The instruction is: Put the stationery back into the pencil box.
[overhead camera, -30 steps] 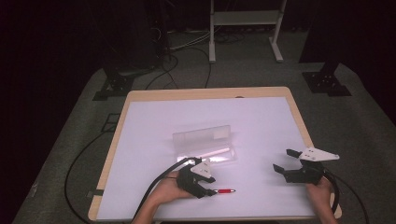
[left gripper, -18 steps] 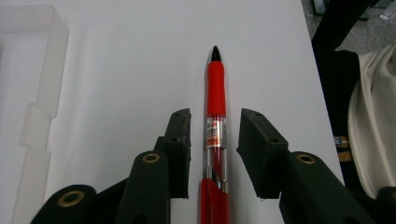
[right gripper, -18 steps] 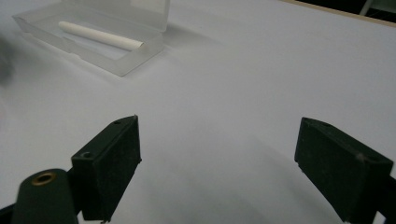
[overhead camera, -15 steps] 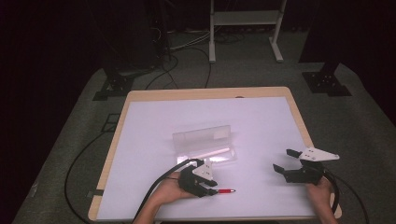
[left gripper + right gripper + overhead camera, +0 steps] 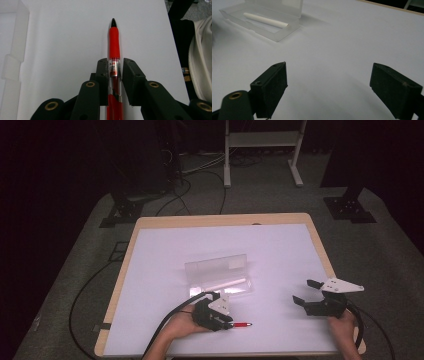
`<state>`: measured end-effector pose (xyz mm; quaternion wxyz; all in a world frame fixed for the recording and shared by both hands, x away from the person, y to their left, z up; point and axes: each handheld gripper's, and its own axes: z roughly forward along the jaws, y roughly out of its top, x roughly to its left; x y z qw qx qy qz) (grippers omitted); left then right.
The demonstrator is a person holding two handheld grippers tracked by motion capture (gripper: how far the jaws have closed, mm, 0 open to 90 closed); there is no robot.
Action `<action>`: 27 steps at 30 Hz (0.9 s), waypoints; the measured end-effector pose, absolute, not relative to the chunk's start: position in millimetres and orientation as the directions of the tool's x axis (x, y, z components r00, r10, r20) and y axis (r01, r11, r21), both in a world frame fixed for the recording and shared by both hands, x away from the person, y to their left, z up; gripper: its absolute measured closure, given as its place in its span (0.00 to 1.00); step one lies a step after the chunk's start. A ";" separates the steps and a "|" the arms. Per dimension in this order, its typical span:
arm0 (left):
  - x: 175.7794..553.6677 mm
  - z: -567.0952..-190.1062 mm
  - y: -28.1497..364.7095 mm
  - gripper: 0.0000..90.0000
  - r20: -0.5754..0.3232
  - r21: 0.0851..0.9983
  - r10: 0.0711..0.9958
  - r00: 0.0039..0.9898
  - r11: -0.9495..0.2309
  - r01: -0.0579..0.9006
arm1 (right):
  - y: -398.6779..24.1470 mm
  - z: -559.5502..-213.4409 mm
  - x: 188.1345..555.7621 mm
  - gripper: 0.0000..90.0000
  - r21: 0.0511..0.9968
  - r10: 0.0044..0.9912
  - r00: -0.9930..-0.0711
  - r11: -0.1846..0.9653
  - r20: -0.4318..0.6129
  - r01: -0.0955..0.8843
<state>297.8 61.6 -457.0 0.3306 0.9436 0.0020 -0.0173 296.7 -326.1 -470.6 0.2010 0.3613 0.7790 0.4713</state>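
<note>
A red pen (image 5: 242,324) with a black tip lies on the white table (image 5: 280,250) near the front edge. My left gripper (image 5: 227,324) lies low over its rear half. In the left gripper view the pen (image 5: 114,40) runs straight out between the jaws of that gripper (image 5: 115,65). The jaws have just been closing and their pads sit against the pen's clear barrel. My right gripper (image 5: 305,291) hovers at the front right, open, with bare table between its jaws (image 5: 328,82).
A clear plastic case (image 5: 220,275) lies open in the middle of the table with a white stick (image 5: 265,20) inside. Cables trail off the table's front left. Stands and a shelf frame are on the dark floor beyond.
The left gripper's jaws have drawn in around the pen. Both hands and the pen stay where they were.
</note>
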 end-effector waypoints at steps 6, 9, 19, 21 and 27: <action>297.2 -457.6 60.1 0.87 -0.028 0.613 -0.012 1.000 -0.790 0.008 | -326.0 -470.6 296.7 0.15 0.880 0.752 -0.658 0.295 0.027 0.373; 297.3 -457.3 59.7 0.87 -0.024 0.610 -0.015 1.000 -0.792 0.002 | -325.9 -470.6 296.7 0.15 0.880 0.752 -0.659 0.296 0.026 0.372; 297.0 -456.6 59.1 0.88 -0.021 0.605 -0.018 1.000 -0.796 -0.002 | -325.8 -470.5 296.5 0.15 0.880 0.752 -0.659 0.295 0.027 0.373; 297.5 -456.3 59.4 0.88 -0.027 0.605 -0.019 0.999 -0.796 0.002 | -325.9 -470.5 296.6 0.15 0.880 0.752 -0.659 0.295 0.027 0.373; 298.1 -451.9 61.5 0.88 -0.026 0.610 -0.014 1.000 -0.793 0.005 | -326.0 -470.5 296.5 0.15 0.880 0.752 -0.658 0.294 0.027 0.372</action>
